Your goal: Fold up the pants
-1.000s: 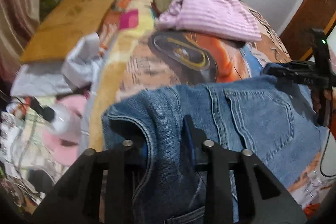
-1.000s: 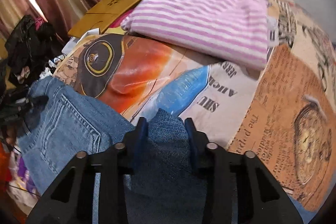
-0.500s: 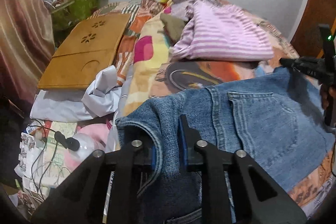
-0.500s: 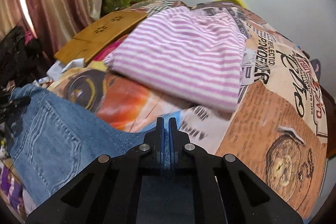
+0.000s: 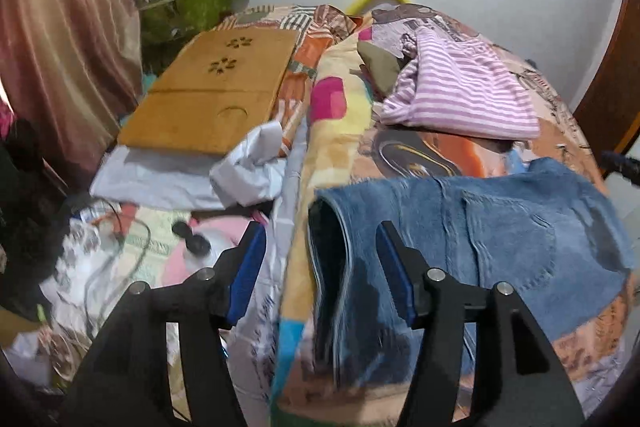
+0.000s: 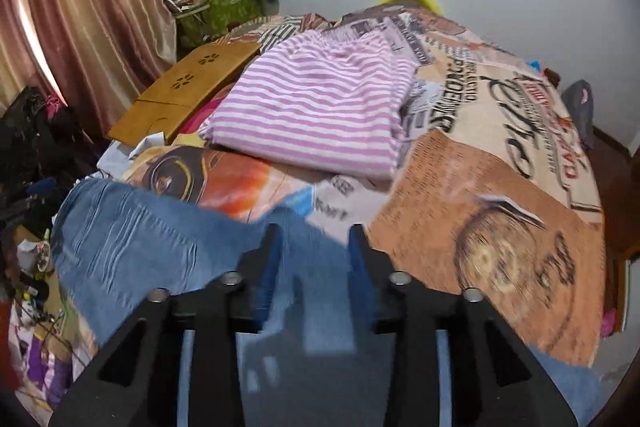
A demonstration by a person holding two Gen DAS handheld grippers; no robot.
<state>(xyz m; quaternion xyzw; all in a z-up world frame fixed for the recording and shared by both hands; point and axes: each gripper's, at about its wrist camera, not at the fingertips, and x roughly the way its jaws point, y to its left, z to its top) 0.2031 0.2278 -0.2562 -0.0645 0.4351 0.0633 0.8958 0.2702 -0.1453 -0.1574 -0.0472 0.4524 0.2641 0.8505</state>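
My left gripper (image 5: 322,263) has just been opening; its jaws stand spread, and the folded edge of the jeans (image 5: 500,227) lies between them, clear of the blue pads (image 5: 246,267). My right gripper (image 6: 314,259) has also just been opening, jaws apart, denim under the gap, though blur keeps me from telling whether cloth touches the pads. The jeans lie flat on the printed bedspread (image 6: 500,187), back pocket up, directly ahead of both tools.

Far ahead-left of the right gripper, a green bag (image 6: 224,13) is heaped with mixed items I cannot sort. On the bedspread ahead-right I see large dark lettering, but I cannot read it with confidence.

A folded pink striped garment (image 6: 320,107) lies beyond the jeans; a wooden lap tray (image 5: 216,99) lies ahead-left of the left gripper. The bed edge drops just left of that gripper, onto cluttered floor with cables (image 5: 120,239). Open bedspread lies right of the right gripper.
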